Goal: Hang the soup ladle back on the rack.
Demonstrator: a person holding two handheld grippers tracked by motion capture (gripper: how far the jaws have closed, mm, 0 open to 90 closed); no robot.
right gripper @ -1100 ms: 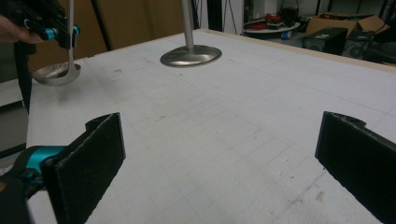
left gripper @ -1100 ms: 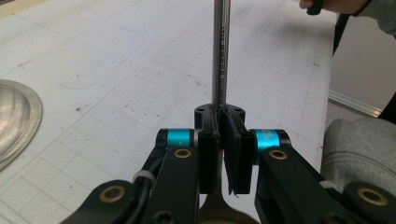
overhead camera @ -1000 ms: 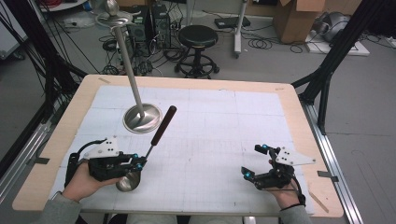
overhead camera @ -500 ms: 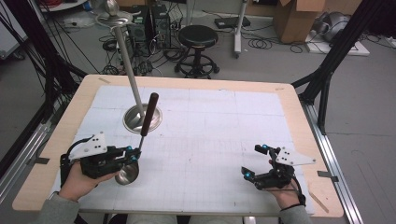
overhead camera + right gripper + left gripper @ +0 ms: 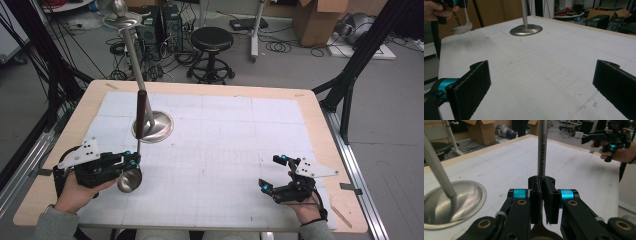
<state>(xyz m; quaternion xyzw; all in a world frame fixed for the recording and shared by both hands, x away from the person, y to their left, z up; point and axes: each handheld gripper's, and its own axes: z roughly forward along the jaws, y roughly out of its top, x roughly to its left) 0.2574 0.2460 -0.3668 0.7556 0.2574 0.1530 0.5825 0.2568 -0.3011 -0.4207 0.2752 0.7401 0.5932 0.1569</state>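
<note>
ladle (image 5: 542, 147): left gripper view cuts its shaft at 12 o'clock, the stamped text on it is too blurred to read, and the bowl is mostly hidden behind the clamped jaws at 6. stand (image 5: 152, 125): high view crops its top at 12; left gripper view cuts the base rim at 9; right gripper view loses the pole at 12. right gripper (image 5: 541, 87): both pads run off the frame at 6
</note>
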